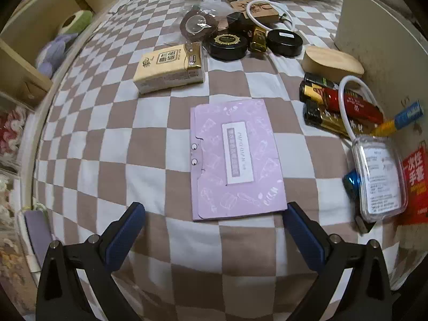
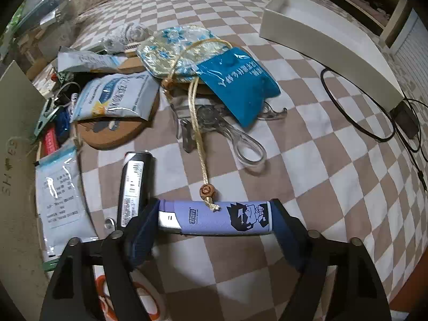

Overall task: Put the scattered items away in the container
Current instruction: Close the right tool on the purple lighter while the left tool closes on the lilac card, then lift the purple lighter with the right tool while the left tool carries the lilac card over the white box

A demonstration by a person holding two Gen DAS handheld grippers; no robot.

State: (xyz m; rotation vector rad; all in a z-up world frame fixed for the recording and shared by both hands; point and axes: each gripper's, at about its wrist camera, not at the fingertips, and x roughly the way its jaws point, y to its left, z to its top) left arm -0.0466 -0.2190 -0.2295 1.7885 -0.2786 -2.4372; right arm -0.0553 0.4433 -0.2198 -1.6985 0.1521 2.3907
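In the left wrist view my left gripper is open and empty, its jaws either side of the near edge of a flat lilac card folder on the checked cloth. In the right wrist view my right gripper is shut on a purple lighter, held sideways end to end between the jaws. A cord with a wooden bead from a blue floral pouch lies across the lighter. A white tray-like container stands at the far right.
Left wrist view: a tissue pack, black round tins, batteries, a clear plastic case, a wooden oval box. Right wrist view: a black lighter, clear scissors, sachets, a cork coaster, a black cable.
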